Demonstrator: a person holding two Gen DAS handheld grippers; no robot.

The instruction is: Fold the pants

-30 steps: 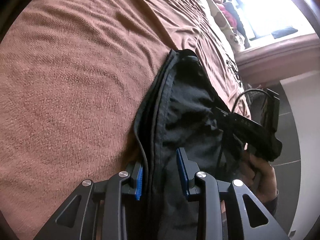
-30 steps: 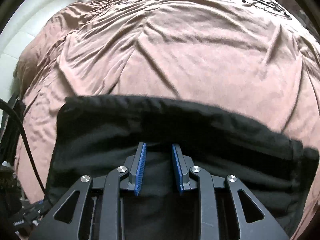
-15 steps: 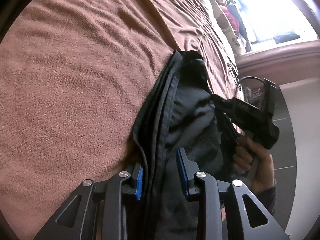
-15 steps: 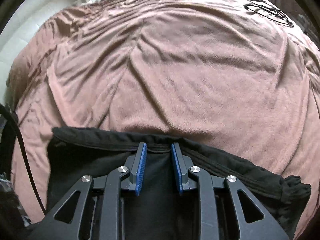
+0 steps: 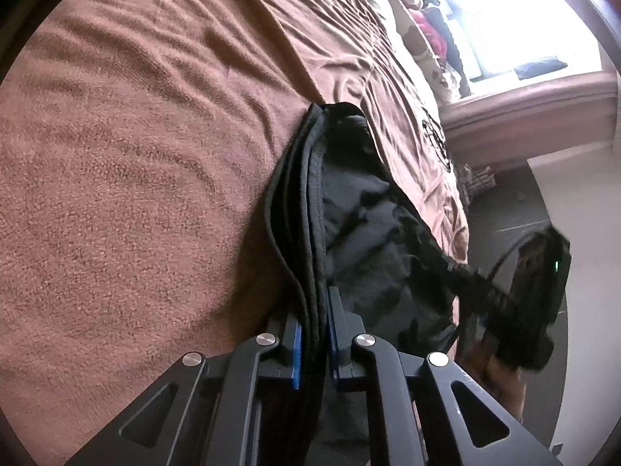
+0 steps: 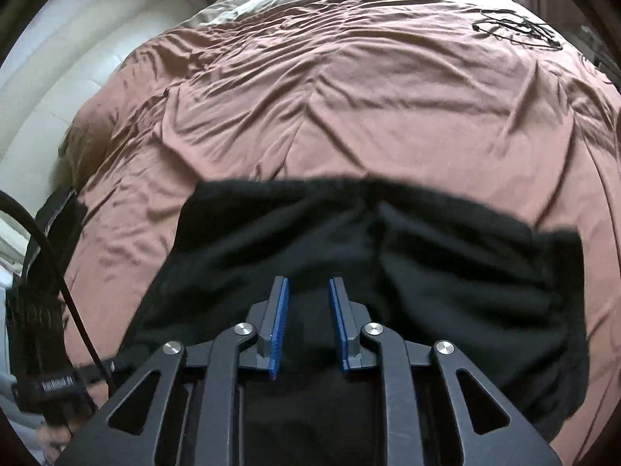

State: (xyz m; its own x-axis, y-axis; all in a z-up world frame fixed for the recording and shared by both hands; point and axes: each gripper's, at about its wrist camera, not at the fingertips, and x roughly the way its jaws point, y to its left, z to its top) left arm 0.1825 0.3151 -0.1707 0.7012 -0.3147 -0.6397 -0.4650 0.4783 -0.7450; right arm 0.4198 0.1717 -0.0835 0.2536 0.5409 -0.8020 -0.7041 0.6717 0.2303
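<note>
Black pants (image 5: pixel 361 209) lie folded on a brown blanket (image 5: pixel 128 178) on a bed. My left gripper (image 5: pixel 313 310) is shut on the stacked edge of the pants, with fabric layers pinched between its blue pads. In the right wrist view the pants (image 6: pixel 427 252) spread across the blanket (image 6: pixel 349 97) in front of my right gripper (image 6: pixel 308 283). Its jaws stand apart over the dark fabric, with nothing pinched between them. The right gripper's body and the hand holding it show at the lower right of the left wrist view (image 5: pixel 516 310).
A window (image 5: pixel 504 19) and pillows or toys (image 5: pixel 423 23) lie beyond the bed's far end. A white wall (image 6: pixel 58 77) runs along the bed's left side. A black print (image 6: pixel 516 31) marks the blanket's far right.
My left gripper has closed on the pants' edge; it was open before. My right gripper stayed open, and the pants' far edge now lies farther ahead of it than half a second ago.
</note>
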